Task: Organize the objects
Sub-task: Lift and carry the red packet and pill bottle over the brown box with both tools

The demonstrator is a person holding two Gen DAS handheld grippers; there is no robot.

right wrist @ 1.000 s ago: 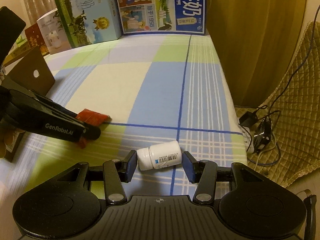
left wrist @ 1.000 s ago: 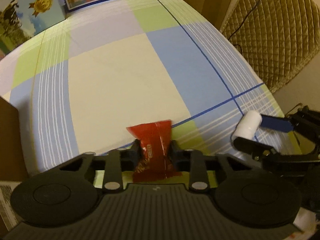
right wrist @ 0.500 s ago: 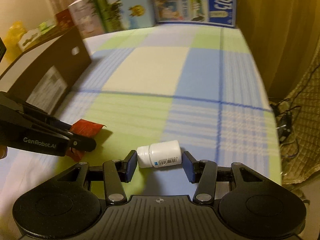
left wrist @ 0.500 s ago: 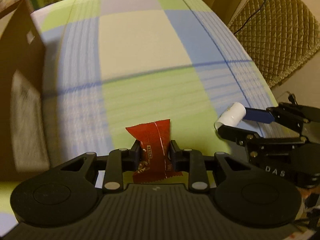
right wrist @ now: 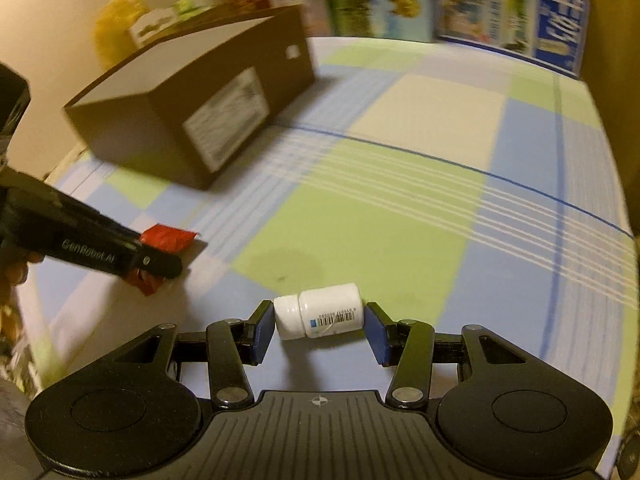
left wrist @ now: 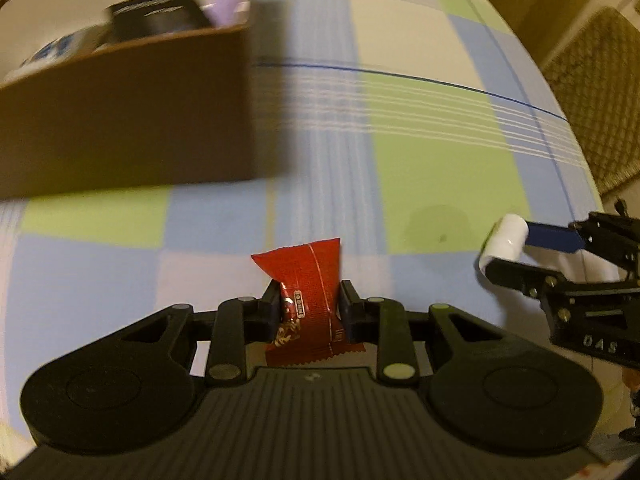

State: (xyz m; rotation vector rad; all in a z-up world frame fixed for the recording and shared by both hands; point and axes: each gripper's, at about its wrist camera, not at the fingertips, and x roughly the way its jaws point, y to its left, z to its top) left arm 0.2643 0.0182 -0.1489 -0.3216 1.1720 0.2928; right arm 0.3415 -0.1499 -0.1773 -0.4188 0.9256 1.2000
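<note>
My left gripper [left wrist: 309,303] is shut on a red snack packet [left wrist: 308,280], held above the checked cloth; from the right wrist view the same packet [right wrist: 168,238] sticks out of that gripper [right wrist: 154,258] at the left. My right gripper [right wrist: 320,320] is shut on a white pill bottle [right wrist: 324,311] lying sideways between its blue pads, cap to the left. In the left wrist view the bottle [left wrist: 502,242] shows at the right edge in the right gripper [left wrist: 516,254]. A brown cardboard box [left wrist: 132,108] stands open ahead and to the left, with a dark item [left wrist: 156,16] inside.
The checked blue, green and cream tablecloth [right wrist: 400,208] covers the table. Milk cartons [right wrist: 460,0] and small packages line the far edge. The box [right wrist: 192,96] carries a white label. A quilted chair [left wrist: 600,92] stands past the table's right edge.
Both grippers have swung left with their loads. The cardboard box has come into view, nearer and larger, and the cartons at the back have slid away to the right.
</note>
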